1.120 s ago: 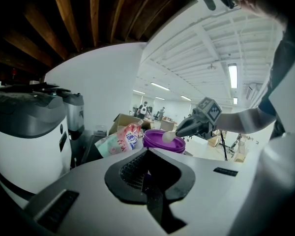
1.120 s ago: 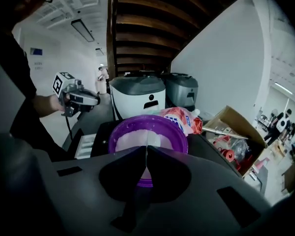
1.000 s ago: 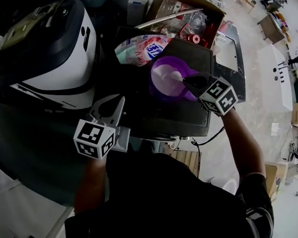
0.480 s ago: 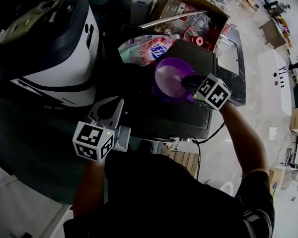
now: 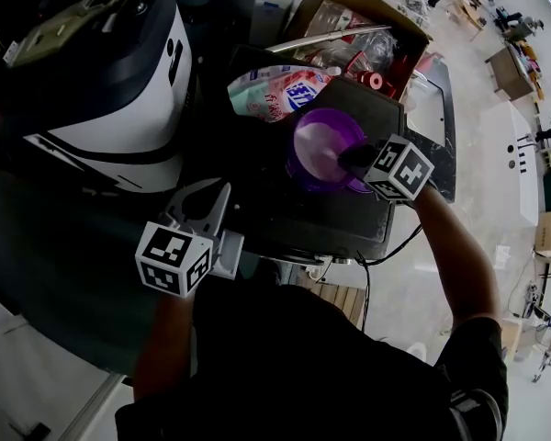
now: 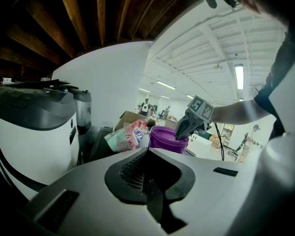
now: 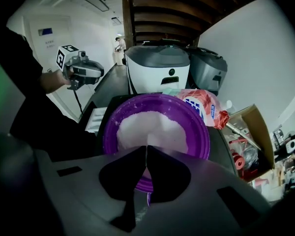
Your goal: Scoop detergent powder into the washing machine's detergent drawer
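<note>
Purple plastic marks the bowl [image 5: 294,159], which stands on the dark table [image 5: 349,220] toward its far right corner and holds a mound of white detergent powder [image 5: 320,145]. The right gripper [image 7: 146,149] hangs just over the bowl's near rim with its jaws pressed together, tips pointing down at the powder. A thin purple sliver shows below them, but whether that is a scoop handle pinched there or only the bowl's wall cannot be told. The left gripper [image 6: 147,152] is held off the table's near left corner, well apart from the bowl, jaws closed with nothing between them. A pink and blue detergent bag [image 5: 277,90] lies at the table's far edge, just beside the bowl, and an open cardboard box [image 5: 349,7] of odds and ends stands beyond it. To the left of the table sits a big white and dark appliance [image 5: 110,90], possibly the washing machine, though no drawer can be made out in any view. The task looks early: powder is ready in the bowl, the scooping seems only to be starting, and carrying a load across and tipping it into the drawer is all left to do.
</note>
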A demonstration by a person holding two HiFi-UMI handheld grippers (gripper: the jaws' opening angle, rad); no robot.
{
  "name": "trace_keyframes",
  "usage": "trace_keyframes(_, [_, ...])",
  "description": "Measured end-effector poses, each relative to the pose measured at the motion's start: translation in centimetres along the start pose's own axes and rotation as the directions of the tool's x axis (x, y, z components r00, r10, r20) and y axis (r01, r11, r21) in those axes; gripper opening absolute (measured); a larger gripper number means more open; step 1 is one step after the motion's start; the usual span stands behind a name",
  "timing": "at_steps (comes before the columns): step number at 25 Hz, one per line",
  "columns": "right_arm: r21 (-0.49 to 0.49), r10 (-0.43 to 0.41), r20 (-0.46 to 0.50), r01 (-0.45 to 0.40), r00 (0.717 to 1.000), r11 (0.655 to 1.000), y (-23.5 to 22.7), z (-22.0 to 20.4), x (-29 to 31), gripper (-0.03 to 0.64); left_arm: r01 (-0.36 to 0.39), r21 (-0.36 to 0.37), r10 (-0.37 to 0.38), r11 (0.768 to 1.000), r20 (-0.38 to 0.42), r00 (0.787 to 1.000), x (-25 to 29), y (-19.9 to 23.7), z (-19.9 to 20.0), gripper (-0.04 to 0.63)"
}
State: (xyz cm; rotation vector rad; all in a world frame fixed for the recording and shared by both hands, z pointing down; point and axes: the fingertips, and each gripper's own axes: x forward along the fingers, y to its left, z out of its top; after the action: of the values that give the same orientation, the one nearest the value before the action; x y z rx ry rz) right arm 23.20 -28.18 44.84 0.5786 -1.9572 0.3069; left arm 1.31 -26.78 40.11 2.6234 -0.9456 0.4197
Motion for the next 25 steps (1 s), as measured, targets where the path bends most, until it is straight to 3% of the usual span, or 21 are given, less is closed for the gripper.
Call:
trace_keyframes(13, [0.036,0.145,-0.040,-0.144,0.989,0.989,2.2,0.5,0.3,0.021,-0.016,-0.028,0.016,0.999,0.007,1.000,-1.1,0.3,-0.8,0.008])
trace_keyframes(25, [0.150,0.274,-0.051,-0.264,0.960,0.953,2.6,1.0,-0.1,0.021,-0.057,-0.071,0.058,0.996,0.009,0.998,-2.7,1.2,-2.0,0.009])
